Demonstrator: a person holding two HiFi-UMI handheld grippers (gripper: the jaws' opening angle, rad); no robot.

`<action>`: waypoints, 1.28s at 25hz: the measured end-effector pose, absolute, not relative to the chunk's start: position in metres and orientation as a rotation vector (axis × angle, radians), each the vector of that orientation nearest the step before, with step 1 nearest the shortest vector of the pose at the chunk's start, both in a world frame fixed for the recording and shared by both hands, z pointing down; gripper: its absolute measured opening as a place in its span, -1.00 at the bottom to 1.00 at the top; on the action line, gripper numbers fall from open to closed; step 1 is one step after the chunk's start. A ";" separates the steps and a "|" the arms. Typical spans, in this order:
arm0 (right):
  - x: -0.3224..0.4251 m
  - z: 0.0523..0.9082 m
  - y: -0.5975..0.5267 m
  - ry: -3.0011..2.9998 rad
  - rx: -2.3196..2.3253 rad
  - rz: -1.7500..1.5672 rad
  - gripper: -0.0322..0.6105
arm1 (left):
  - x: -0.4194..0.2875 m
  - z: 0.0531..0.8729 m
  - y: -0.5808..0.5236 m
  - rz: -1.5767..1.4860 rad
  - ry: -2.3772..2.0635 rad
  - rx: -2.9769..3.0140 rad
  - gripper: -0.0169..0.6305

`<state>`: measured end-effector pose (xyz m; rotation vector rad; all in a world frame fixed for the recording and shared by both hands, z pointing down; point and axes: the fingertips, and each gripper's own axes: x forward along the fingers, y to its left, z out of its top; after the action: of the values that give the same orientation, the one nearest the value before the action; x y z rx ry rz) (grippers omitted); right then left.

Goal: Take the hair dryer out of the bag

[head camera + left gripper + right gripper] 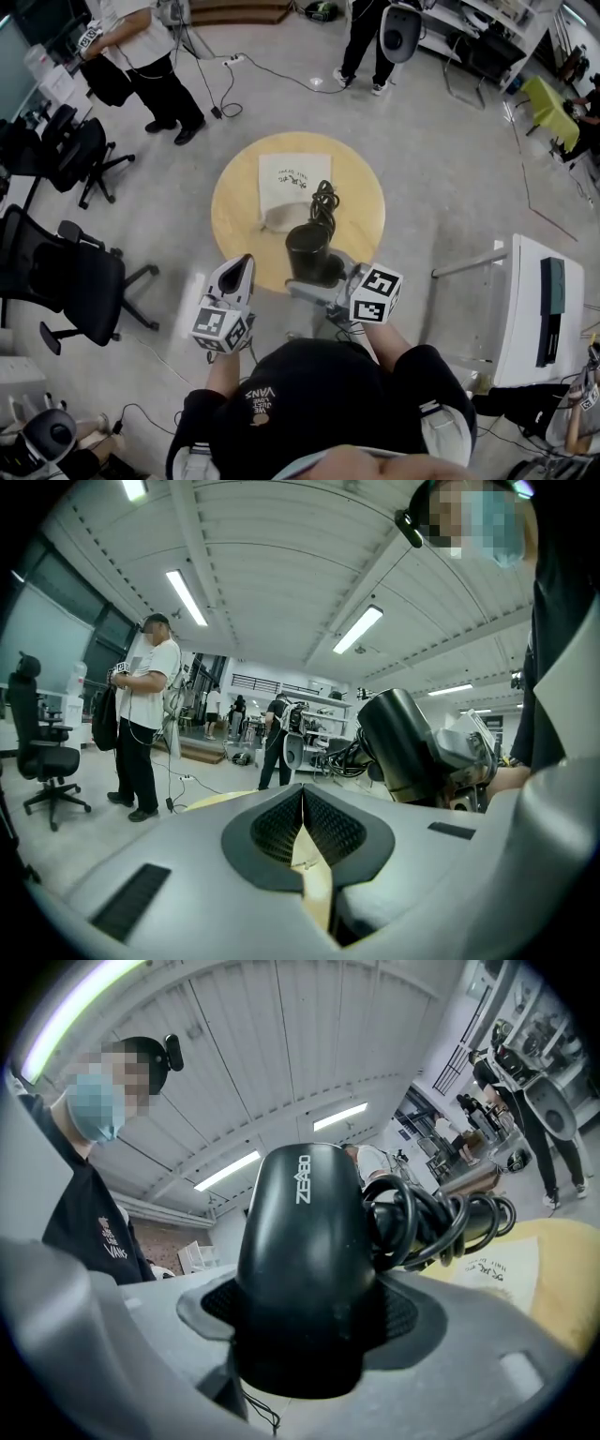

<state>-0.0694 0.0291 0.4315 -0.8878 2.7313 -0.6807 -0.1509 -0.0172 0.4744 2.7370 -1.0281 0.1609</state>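
Head view: dryer (313,251) hanging over table's (234,211) near edge, outside bag (292,178).
Right gripper (323,286): clamping its barrel, corded handle pointing at bag.
Left gripper (242,270): jaws together, empty, hovering just left of dryer.

A lab or workshop is indicated: black office chairs (80,277) are parked at nine o'clock, a power strip (234,60) is left on the grey floor (450,187), equipment shelves (483,33) are ranged at one o'clock, and strip lights (186,596) are mounted overhead.
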 end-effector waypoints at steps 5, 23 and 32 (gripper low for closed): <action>-0.067 0.432 0.033 2.718 -0.881 -0.686 0.20 | -0.148 0.465 -0.009 0.138 -1.003 2.757 -0.91; -0.071 0.439 0.048 2.758 -0.826 -0.736 0.20 | -0.156 0.462 0.003 0.136 -0.997 2.748 -0.91; -0.070 0.438 0.053 2.752 -0.832 -0.749 0.20 | -0.154 0.460 0.010 0.124 -0.984 2.754 -0.91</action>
<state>-0.0702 0.0528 0.4381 -0.8316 2.7520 -0.7485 -0.1545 0.0100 0.4603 2.7543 -0.9840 0.1241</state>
